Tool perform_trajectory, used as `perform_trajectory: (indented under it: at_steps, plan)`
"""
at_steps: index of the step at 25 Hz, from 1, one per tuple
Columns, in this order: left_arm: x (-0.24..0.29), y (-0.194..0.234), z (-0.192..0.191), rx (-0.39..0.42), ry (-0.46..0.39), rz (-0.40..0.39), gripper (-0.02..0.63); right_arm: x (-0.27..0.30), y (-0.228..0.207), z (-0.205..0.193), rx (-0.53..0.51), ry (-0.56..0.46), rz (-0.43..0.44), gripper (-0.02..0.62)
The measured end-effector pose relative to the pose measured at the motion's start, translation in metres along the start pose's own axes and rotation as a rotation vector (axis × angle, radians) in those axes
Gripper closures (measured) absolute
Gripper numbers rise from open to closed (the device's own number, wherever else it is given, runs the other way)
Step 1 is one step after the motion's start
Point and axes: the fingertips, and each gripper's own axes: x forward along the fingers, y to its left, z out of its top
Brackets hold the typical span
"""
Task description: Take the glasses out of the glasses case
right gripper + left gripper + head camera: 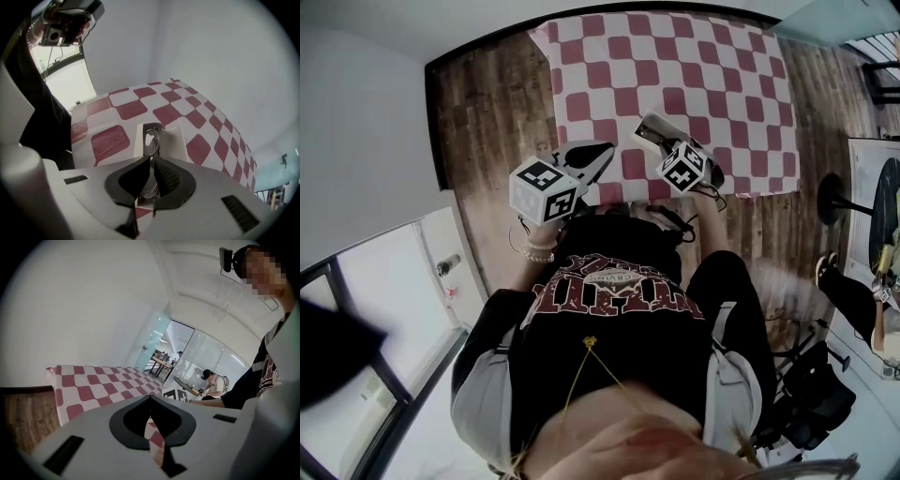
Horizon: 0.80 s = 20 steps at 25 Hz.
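A white glasses case (172, 138) lies open on the red-and-white checked cloth (126, 110), near the table's front edge (653, 127). Thin metal-rimmed glasses (150, 140) stand on edge over the case. My right gripper (151, 165) is shut on their frame; one lens shows above the jaws, another below. In the head view the right gripper (667, 145) sits right at the case. My left gripper (602, 152) hovers left of the case over the cloth's front edge, apart from it. In its own view the left gripper (149, 397) is shut, tips touching, holding nothing.
The checked cloth (675, 66) covers the table; wooden floor (487, 112) lies to its left and right. A black round-based stand (834, 200) is at the right. Glass panels (384, 281) are at the left. Another person (213, 380) sits far off at a round table.
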Motion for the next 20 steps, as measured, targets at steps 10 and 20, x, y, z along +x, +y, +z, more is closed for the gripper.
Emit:
perform_trajectory:
  at_steps: [10,20]
  plan:
    - [-0.0036,0.0028,-0.0055,-0.016,0.003,-0.008,0.607,0.0105,-0.0006,0.0032,-0.116,0.095,0.022,0.569]
    - [0.0048,-0.0045,-0.0036,-0.003,0.009,-0.04,0.607,0.0088,0.0029,0.0062,-0.111,0.113,0.091,0.532]
